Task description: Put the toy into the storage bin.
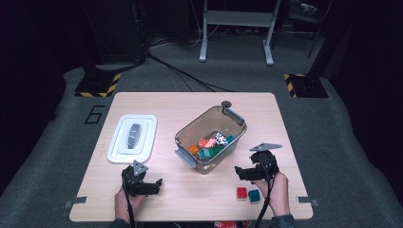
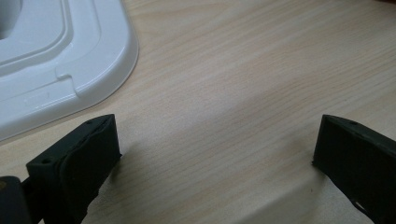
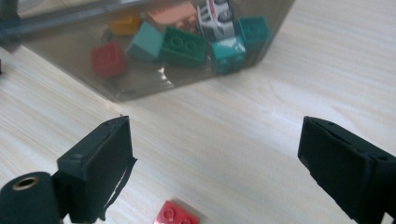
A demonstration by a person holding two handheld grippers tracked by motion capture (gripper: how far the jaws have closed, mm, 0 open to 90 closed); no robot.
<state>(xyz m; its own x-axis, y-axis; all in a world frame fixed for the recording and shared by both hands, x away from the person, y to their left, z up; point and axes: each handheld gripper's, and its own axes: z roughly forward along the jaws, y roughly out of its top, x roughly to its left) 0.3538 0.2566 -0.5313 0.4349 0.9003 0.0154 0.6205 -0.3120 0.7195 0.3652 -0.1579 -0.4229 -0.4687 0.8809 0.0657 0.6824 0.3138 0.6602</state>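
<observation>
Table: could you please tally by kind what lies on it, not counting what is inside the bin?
Bin: 1
Lid: 1
Bricks: 2 (red brick, teal brick)
Total: 4

Red brick, teal brick, smoky-grey bin, white lid, pale woodgrain table.

Table: lid, bin, bricks.

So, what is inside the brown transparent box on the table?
The box holds toy bricks: green, teal, red, orange and pink ones, plus a small white toy car. They lie heaped at one end, so anything beneath the heap is covered.
</observation>
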